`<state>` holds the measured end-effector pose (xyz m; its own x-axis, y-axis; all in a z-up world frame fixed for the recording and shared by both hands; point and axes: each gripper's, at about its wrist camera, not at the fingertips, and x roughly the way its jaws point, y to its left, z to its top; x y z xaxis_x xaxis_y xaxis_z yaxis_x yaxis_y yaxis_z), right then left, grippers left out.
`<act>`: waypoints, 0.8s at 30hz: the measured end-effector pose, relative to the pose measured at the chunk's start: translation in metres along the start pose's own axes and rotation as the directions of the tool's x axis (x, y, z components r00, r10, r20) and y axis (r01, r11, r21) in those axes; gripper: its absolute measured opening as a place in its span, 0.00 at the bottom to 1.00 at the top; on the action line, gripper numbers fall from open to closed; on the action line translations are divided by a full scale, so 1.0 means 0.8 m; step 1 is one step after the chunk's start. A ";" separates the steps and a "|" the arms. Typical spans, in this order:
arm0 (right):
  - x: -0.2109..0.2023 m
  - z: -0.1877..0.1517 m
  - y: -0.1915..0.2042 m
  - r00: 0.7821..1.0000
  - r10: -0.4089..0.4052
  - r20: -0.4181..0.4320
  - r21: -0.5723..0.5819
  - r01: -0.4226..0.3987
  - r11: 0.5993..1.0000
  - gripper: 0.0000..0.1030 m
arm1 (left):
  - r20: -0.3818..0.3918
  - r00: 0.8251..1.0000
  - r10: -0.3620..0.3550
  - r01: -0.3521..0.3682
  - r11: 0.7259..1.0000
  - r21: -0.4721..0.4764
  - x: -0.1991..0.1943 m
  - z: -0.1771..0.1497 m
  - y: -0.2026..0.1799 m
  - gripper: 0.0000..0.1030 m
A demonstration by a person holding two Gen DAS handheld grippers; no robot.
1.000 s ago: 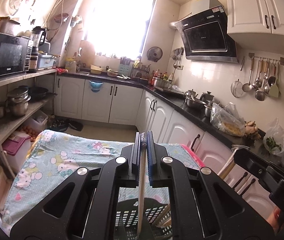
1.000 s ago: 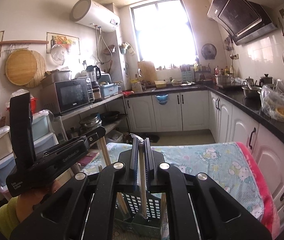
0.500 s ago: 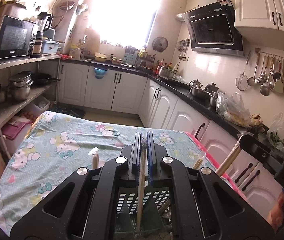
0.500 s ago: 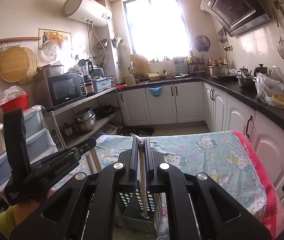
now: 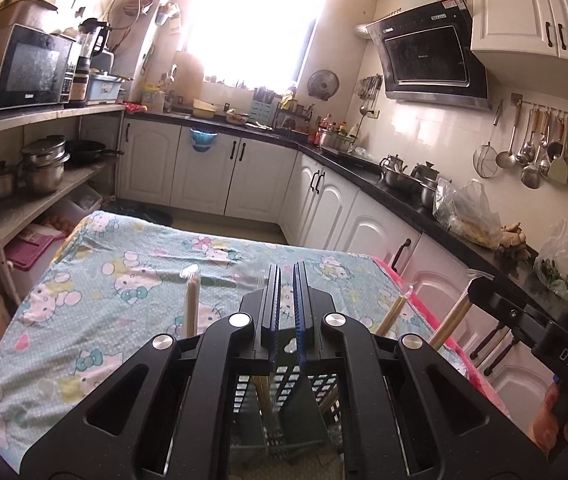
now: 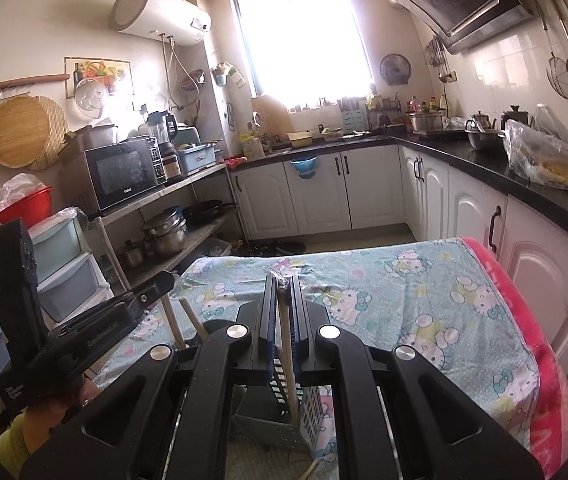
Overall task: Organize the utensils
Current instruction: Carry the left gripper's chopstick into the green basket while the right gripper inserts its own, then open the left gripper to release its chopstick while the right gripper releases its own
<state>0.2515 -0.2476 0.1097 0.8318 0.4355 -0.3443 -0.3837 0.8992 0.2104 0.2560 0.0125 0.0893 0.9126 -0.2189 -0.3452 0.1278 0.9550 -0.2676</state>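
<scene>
Right wrist view: right gripper (image 6: 284, 312) clamps a pale wooden chopstick (image 6: 287, 356) above the dark slotted plastic utensil basket (image 6: 284, 420); left gripper (image 5: 285, 304) nearly closed, contents unclear.

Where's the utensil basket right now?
In both wrist views the utensil basket sits low at centre on the cartoon tablecloth, directly beneath both grippers.

Both grippers dropped toward the slotted holder (image 5: 284, 384) on the cartoon-print cloth (image 5: 96, 292). The left gripper (image 5: 286, 280) had a wooden stick between its jaws; now none shows at the tips, and a blurred one sits lower in the holder. The right gripper (image 6: 284, 292) carried its chopstick (image 6: 286, 344) down into the holder.
</scene>
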 end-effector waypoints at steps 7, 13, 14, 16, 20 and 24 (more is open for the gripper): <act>-0.005 -0.013 -0.010 1.000 -0.012 -0.017 0.025 0.013 1.000 0.24 | -0.030 1.000 0.009 -0.009 1.000 -0.008 -0.005 -0.010 0.003 0.07; -0.015 -0.019 -0.012 1.000 -0.018 -0.015 0.030 0.018 0.999 0.32 | -0.041 0.999 0.009 -0.010 1.000 -0.014 -0.012 -0.015 0.005 0.21; -0.017 -0.019 -0.012 1.000 -0.018 -0.013 0.028 0.018 0.999 0.32 | -0.043 0.999 0.007 -0.008 1.000 -0.015 -0.013 -0.016 0.006 0.22; -0.020 -0.020 -0.012 1.000 -0.020 -0.014 0.024 0.020 1.000 0.34 | -0.047 0.999 0.008 -0.009 1.000 -0.024 -0.017 -0.018 0.008 0.29; -0.026 -0.024 -0.014 1.000 -0.022 -0.016 0.029 0.022 0.999 0.37 | -0.050 0.999 0.003 -0.005 0.999 -0.039 -0.024 -0.021 0.010 0.43; -0.032 -0.028 -0.017 1.000 -0.023 -0.015 0.034 0.023 0.999 0.43 | -0.048 0.999 -0.001 -0.001 0.999 -0.047 -0.034 -0.024 0.011 0.54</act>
<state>0.2264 -0.2698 0.0955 0.8340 0.4156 -0.3630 -0.3507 0.9071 0.2329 0.2251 0.0226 0.0791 0.8930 -0.2292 -0.3874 0.1085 0.9449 -0.3088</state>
